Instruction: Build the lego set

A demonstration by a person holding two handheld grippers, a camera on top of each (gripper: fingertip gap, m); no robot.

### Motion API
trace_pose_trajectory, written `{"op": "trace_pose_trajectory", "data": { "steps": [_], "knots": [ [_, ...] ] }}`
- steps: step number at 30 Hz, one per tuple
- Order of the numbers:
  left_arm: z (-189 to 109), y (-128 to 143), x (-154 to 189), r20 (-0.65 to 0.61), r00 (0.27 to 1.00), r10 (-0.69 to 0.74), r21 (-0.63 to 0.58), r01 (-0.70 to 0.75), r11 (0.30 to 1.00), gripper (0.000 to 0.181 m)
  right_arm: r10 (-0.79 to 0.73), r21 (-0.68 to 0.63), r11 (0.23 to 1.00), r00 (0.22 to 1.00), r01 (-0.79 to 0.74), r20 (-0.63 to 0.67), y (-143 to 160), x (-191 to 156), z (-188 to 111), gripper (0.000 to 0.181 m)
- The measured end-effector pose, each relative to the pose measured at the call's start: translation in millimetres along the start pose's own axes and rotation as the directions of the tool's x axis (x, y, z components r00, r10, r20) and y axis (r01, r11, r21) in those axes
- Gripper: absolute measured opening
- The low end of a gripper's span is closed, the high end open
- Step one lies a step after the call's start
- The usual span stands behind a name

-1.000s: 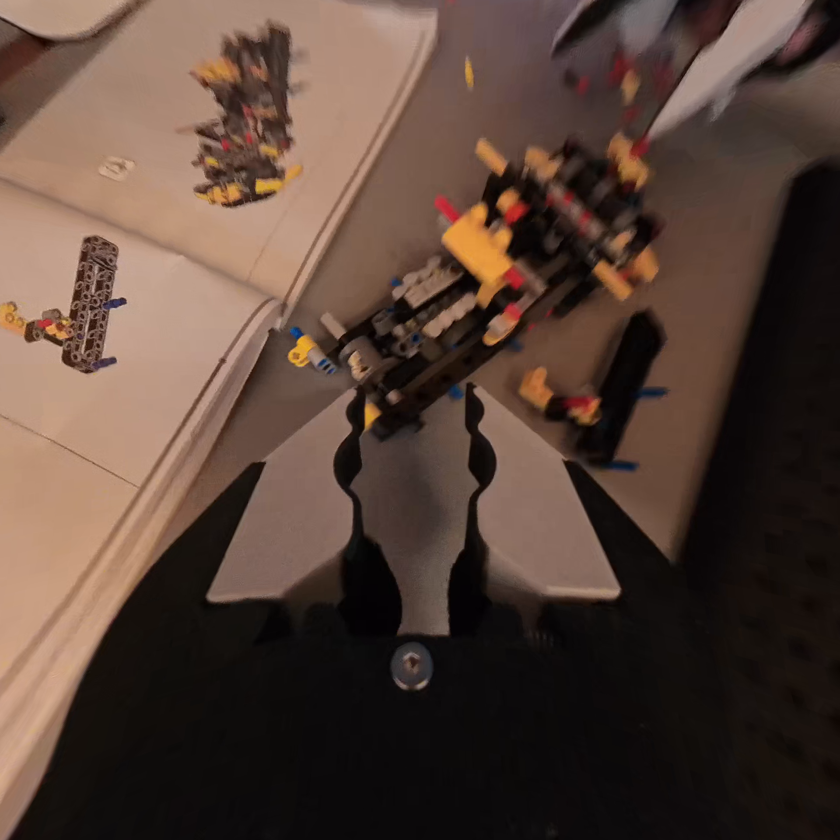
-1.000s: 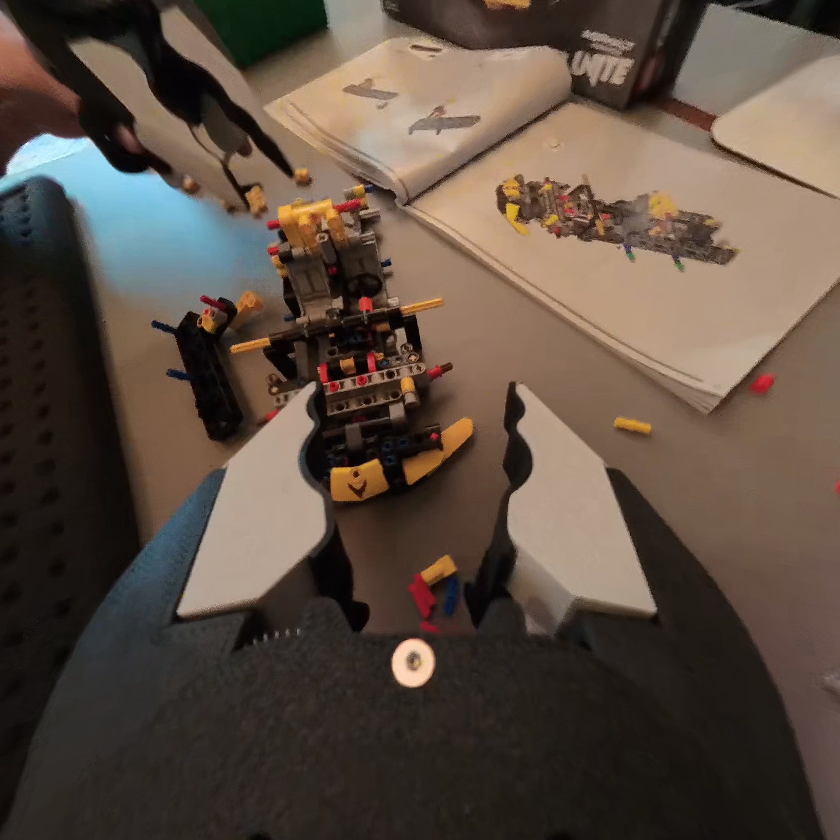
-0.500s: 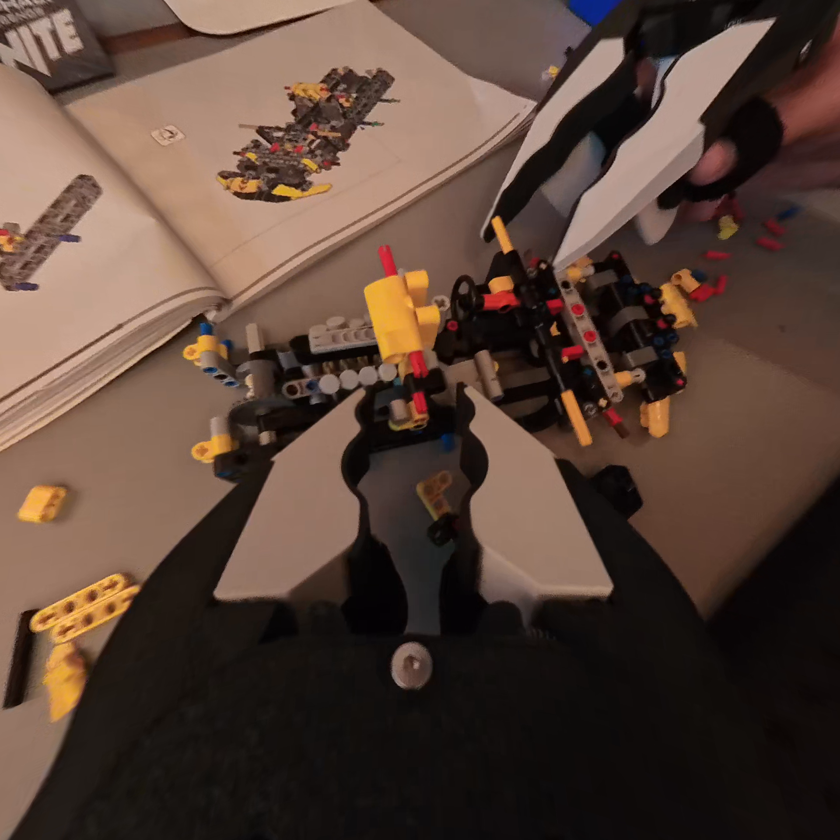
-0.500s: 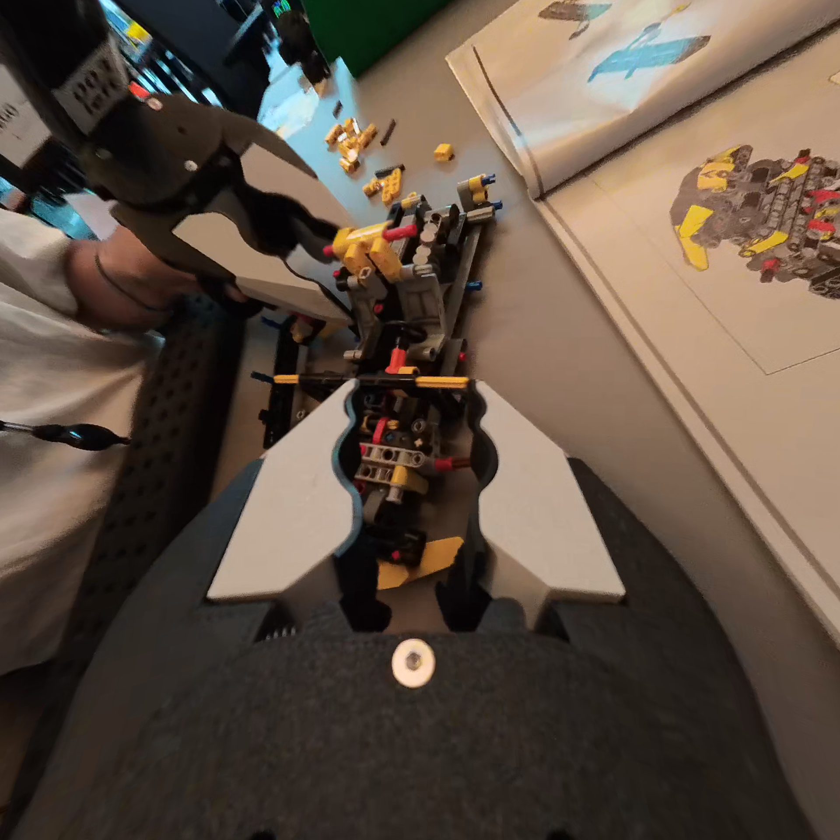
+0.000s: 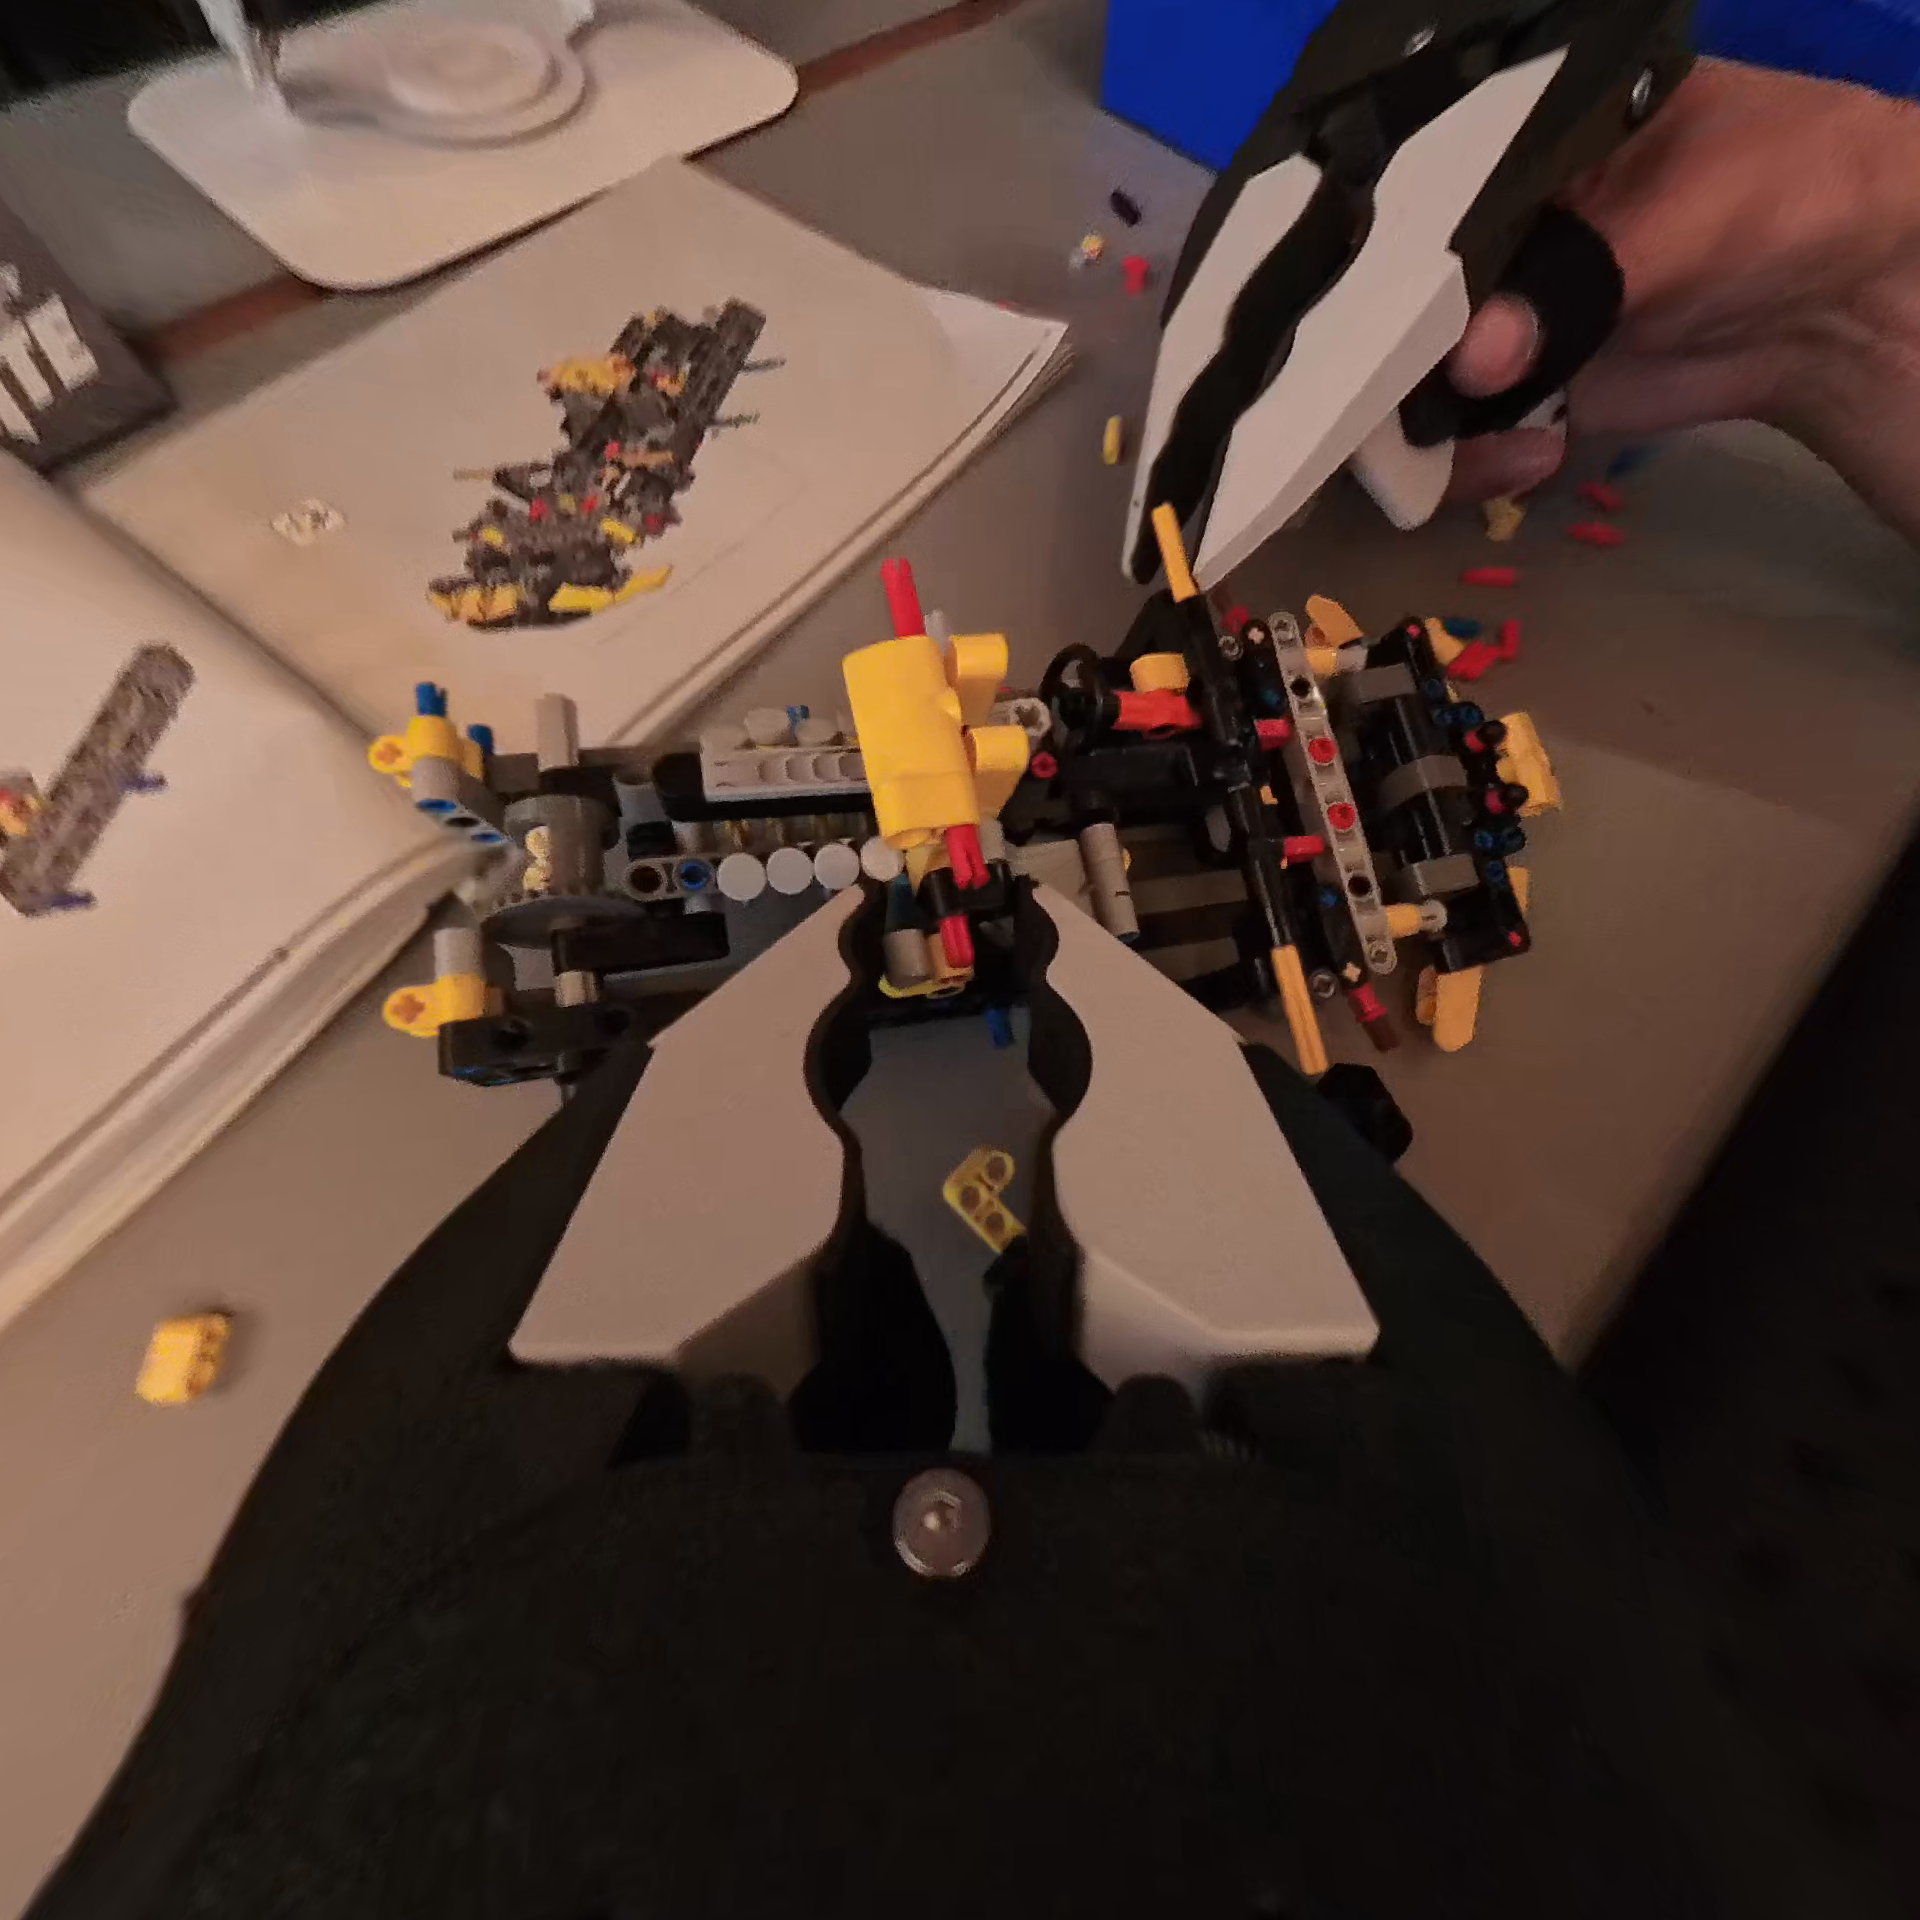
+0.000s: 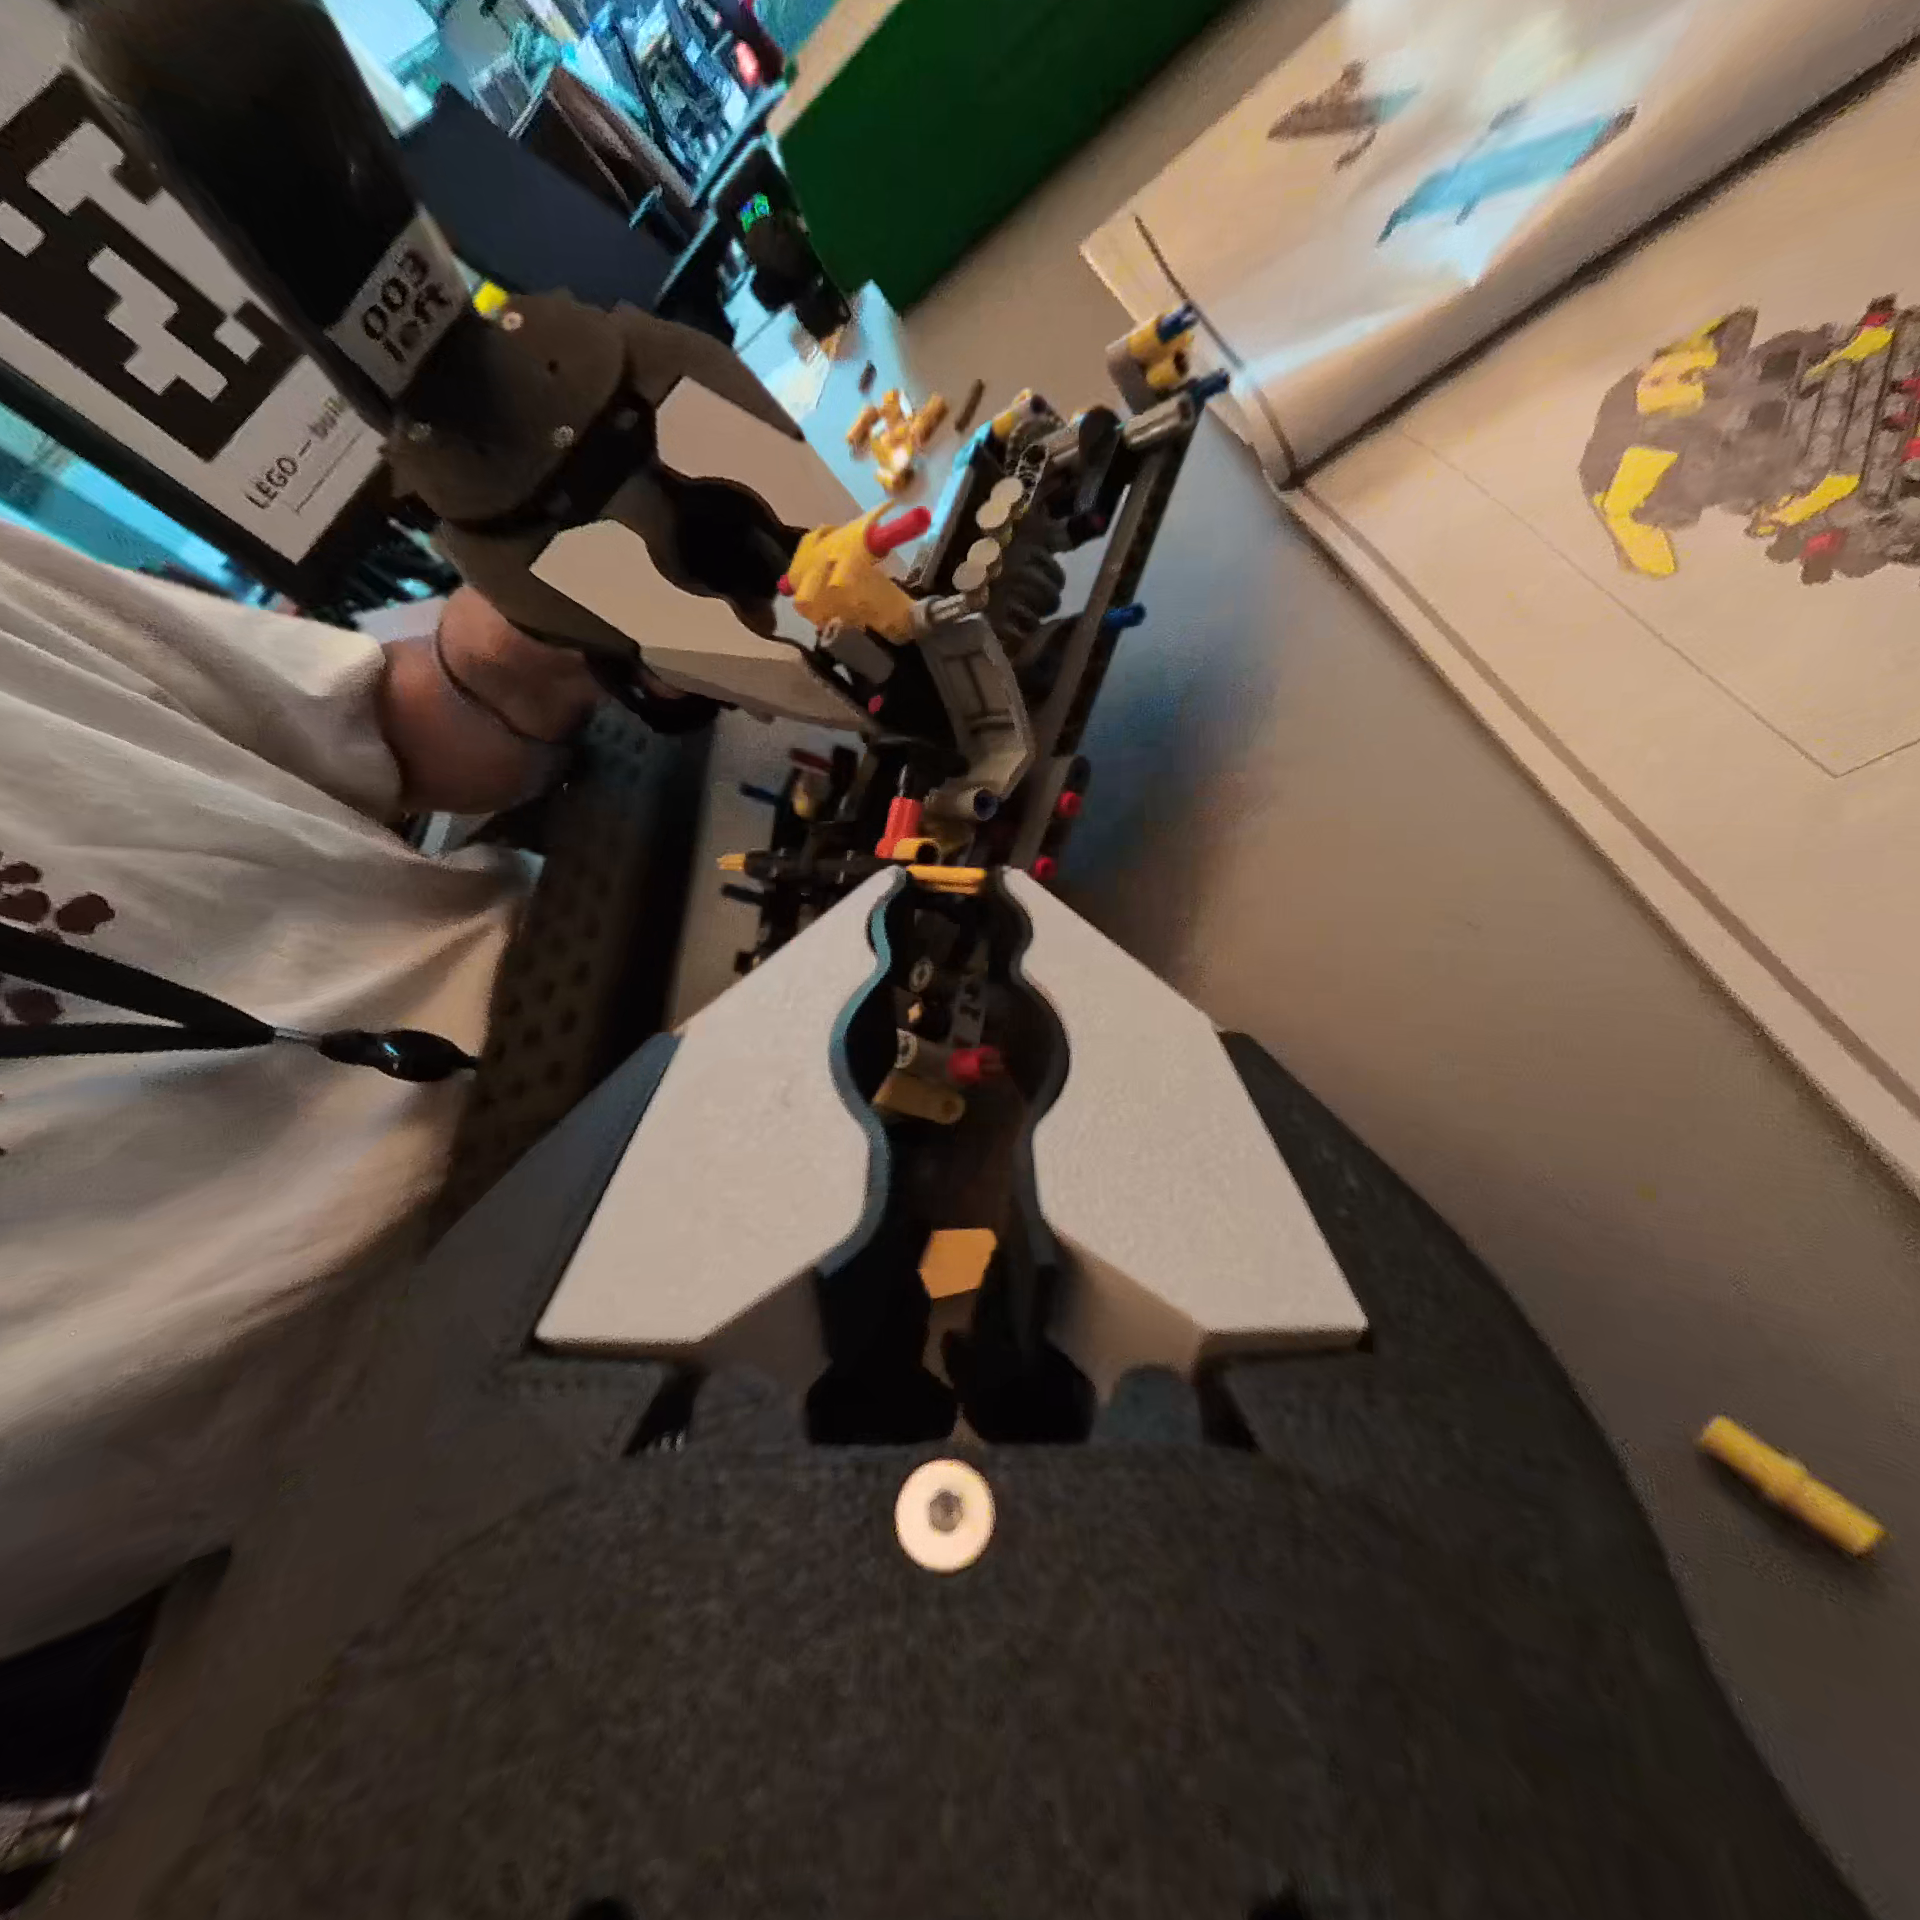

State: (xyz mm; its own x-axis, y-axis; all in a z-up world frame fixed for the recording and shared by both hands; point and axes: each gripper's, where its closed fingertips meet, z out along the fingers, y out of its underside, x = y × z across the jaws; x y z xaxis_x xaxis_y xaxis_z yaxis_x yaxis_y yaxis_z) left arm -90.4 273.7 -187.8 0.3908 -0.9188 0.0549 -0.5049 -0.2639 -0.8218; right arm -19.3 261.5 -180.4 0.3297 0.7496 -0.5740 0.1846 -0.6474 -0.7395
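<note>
Both claws grip lego chassis (image 5: 1039,810), long axis crosswise.

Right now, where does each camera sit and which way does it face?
Left wrist view: rides the left tool, looking down along its fingers at the side of the lego model, with the instruction book beyond; the right tool and the hand holding it show at upper right.
Right wrist view: rides the right tool, looking lengthwise along the lego model; the left tool, a wrist and a white sleeve show at left.
Shared: the model, the book, each other's tool.
</note>
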Motion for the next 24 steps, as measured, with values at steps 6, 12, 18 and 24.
{"op": "trace_pose_trajectory", "data": {
  "steps": [6, 12, 18, 24],
  "knots": [
    [-17, -44, -6, -0.286, 0.935, 0.212, 0.068, -0.201, 0.977, 0.025, -0.109, 0.114, 0.987, 0.992, 0.115, -0.058, -22, -41, -10, 0.01],
    [-19, -62, -23, -0.674, 0.668, 0.317, 0.045, -0.391, 0.919, 0.025, -0.272, 0.166, 0.934, 0.932, 0.315, -0.241, -40, -62, 13, 0.006],
    [-11, -55, -46, -0.869, 0.418, 0.263, 0.004, -0.527, 0.85, 0.027, -0.23, 0.125, 0.939, 0.854, 0.321, -0.467, -49, -56, 64, 0.004],
    [-11, -35, -46, -0.979, 0.134, 0.156, 0.037, -0.63, 0.775, 0.031, -0.232, 0.059, 0.925, 0.684, 0.374, -0.692, -58, -54, 112, 0.0]
  ]
}}
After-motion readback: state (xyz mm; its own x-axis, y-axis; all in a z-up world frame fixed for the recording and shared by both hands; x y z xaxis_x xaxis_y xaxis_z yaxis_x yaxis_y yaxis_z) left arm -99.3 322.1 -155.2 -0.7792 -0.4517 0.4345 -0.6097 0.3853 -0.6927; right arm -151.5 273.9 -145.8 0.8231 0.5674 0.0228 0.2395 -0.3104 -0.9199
